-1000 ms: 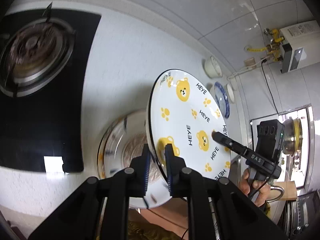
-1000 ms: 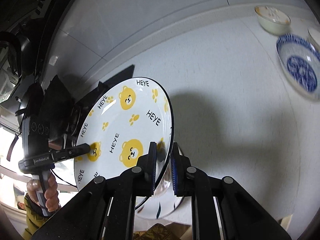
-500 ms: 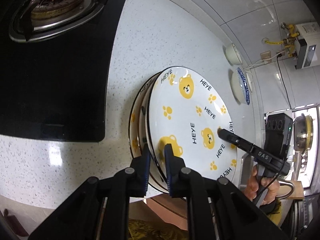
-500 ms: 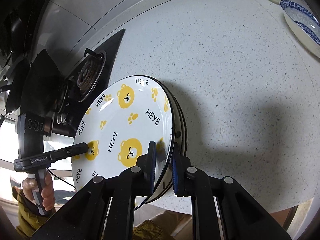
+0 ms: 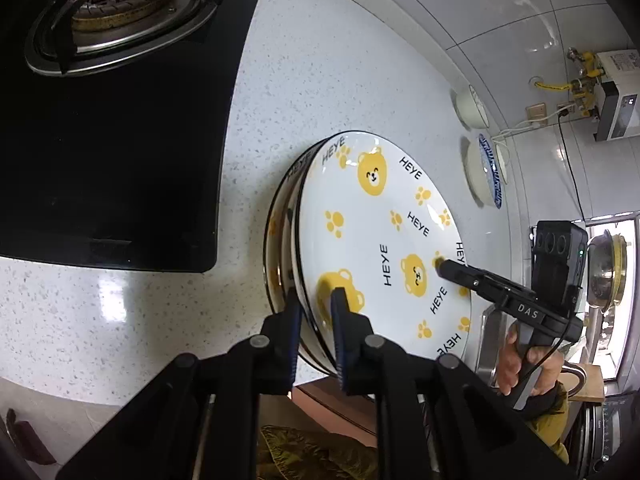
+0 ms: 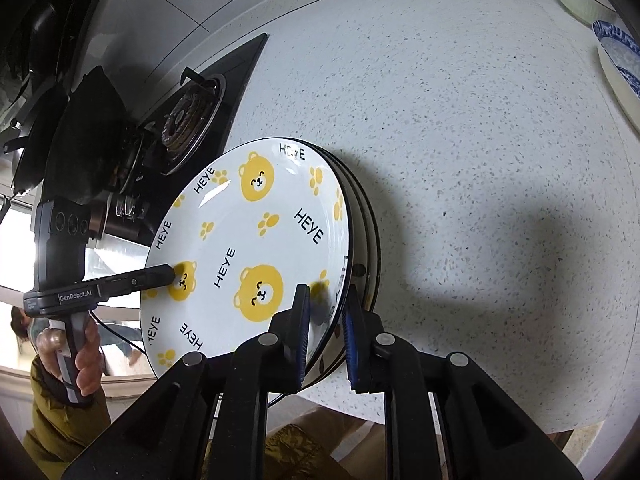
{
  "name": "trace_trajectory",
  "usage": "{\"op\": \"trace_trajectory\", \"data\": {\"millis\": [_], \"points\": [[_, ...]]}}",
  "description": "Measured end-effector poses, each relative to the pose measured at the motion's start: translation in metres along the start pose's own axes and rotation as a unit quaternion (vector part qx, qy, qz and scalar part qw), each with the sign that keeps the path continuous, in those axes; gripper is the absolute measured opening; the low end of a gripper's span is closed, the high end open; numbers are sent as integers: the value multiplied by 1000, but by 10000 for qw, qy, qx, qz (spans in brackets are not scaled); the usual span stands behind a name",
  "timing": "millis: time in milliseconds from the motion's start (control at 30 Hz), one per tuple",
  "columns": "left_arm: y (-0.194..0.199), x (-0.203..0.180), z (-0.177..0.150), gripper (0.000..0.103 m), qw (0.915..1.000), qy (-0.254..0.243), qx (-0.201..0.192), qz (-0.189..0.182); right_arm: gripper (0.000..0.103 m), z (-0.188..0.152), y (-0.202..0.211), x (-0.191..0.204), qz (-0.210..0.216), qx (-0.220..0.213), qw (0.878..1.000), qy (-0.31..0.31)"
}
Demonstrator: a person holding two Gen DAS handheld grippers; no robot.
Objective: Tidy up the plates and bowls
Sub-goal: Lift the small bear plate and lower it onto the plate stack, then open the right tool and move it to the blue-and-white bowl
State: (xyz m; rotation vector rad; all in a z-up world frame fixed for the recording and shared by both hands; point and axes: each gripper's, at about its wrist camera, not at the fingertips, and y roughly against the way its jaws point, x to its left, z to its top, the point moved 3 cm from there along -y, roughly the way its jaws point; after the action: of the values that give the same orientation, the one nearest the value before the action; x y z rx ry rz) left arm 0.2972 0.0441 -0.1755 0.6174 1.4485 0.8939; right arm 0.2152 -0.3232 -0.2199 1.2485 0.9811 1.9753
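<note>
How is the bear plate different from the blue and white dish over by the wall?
The bear plate has yellow bears, paw prints and HEYE lettering; the blue and white dish has a blue pattern. The bear plate lies on other plates near the counter's front edge, while the dish sits alone farther back. Both grippers pinch the bear plate's rim; nothing holds the dish. Both are round and mostly white.
</note>
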Motion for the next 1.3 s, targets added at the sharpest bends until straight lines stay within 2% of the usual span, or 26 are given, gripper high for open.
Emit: {"op": "trace_trajectory", "data": {"millis": [67,133,267,333,433,500,600,667,767,867,1000,1200,1300], "points": [[3,0,1,15,10000,0,20,55,14,1,0,1,-31,49,10000,31],[2,0,0,24,9994,-96,80,321,15,1,1,1,-41,68,10000,35],[-4,-7,-3,25,9990,-239,145,350,18,4,8,1,-202,-95,9997,42],[-3,-12,-4,25,9980,-393,43,502,20,3,9,0,-351,-102,9993,75],[6,-11,-1,25,9984,-365,-68,425,21,0,17,-2,-271,-214,9994,-9],[16,-8,1,25,9975,-356,-255,548,27,-1,23,-3,-306,-320,9990,-38],[28,-5,0,25,9976,-346,-428,417,32,-3,33,-5,-299,-492,9983,-135],[38,-9,-2,25,9966,-435,-633,310,41,-6,41,-6,-285,-668,9971,-207],[55,-17,-5,25,9937,-617,-915,207,50,-14,54,-5,-402,-931,9947,-163],[66,-31,-8,32,9905,-884,-1039,169,55,-24,67,-5,-367,-1108,9929,-222],[69,-55,-10,36,9876,-1191,-1020,8,61,-37,89,-15,-395,-1392,9887,-401],[50,-112,-9,42,9830,-1636,-730,-406,70,-46,130,-59,-553,-1766,9797,-776],[29,-144,-5,45,9801,-1869,-574,-337,73,-42,144,-92,-595,-1861,9761,-957]]}}
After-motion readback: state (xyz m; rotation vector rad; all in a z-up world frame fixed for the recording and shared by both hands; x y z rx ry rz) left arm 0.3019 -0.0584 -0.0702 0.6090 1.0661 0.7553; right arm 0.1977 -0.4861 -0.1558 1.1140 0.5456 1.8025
